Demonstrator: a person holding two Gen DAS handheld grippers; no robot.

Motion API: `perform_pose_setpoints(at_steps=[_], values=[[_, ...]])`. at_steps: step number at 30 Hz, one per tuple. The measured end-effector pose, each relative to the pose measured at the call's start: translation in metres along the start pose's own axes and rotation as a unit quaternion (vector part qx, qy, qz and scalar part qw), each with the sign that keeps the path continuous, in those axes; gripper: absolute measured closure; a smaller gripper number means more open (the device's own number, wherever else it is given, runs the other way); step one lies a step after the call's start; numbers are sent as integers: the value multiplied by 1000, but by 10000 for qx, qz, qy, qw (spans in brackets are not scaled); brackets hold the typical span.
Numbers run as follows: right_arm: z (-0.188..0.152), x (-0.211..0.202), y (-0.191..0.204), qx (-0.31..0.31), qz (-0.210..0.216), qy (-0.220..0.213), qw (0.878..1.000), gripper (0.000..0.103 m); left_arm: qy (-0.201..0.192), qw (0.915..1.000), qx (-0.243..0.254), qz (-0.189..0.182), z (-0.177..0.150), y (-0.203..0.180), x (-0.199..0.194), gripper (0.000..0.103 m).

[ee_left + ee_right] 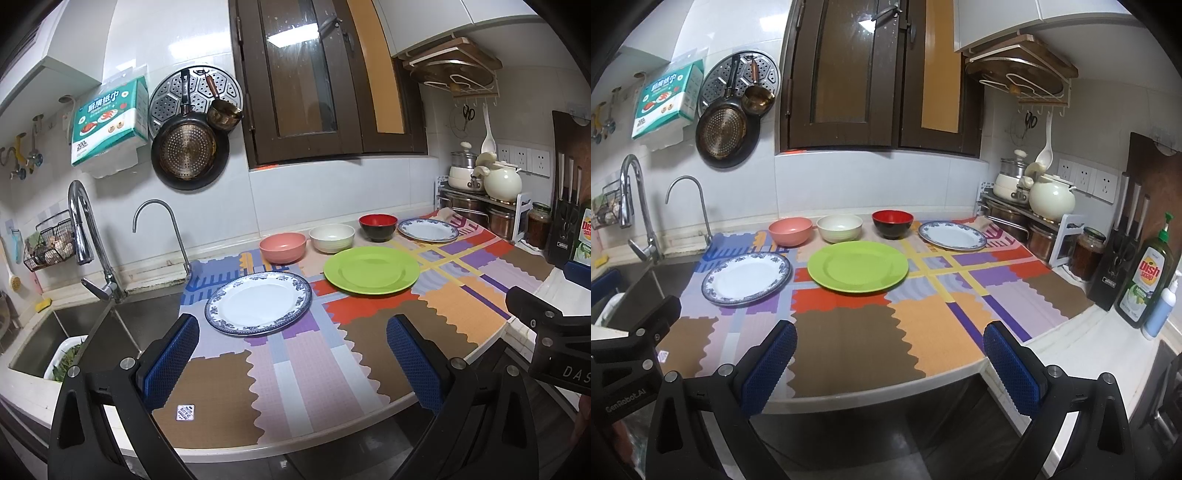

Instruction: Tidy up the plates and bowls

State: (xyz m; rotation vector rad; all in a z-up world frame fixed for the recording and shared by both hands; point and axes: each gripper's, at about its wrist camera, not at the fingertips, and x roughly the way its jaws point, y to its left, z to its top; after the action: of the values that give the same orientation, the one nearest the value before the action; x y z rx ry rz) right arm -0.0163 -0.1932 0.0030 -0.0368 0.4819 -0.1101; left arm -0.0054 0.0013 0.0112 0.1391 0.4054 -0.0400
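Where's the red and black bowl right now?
The red and black bowl sits at the back of the patterned mat, rightmost in the row of three bowls, between the cream bowl and the far blue-rimmed plate, behind the green plate.

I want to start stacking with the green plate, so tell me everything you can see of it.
The green plate is round, plain lime green, with a broad flat rim around a shallow well; it looks like smooth plastic or melamine, though that is a guess. It is empty, looks clean, and lies flat and right side up on the patchwork mat, near the middle of the counter. Nothing touches it: the three bowls stand just behind it, a blue-patterned plate lies apart on each side, and neither claw is near it.
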Motion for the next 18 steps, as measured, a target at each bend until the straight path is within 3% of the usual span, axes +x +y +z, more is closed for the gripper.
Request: perform_pose_setpoints(at_steps=[18], values=[[-1, 0, 0, 0, -5, -13, 10000, 1, -17, 10000, 10, 4, 1, -1, -1, 0]])
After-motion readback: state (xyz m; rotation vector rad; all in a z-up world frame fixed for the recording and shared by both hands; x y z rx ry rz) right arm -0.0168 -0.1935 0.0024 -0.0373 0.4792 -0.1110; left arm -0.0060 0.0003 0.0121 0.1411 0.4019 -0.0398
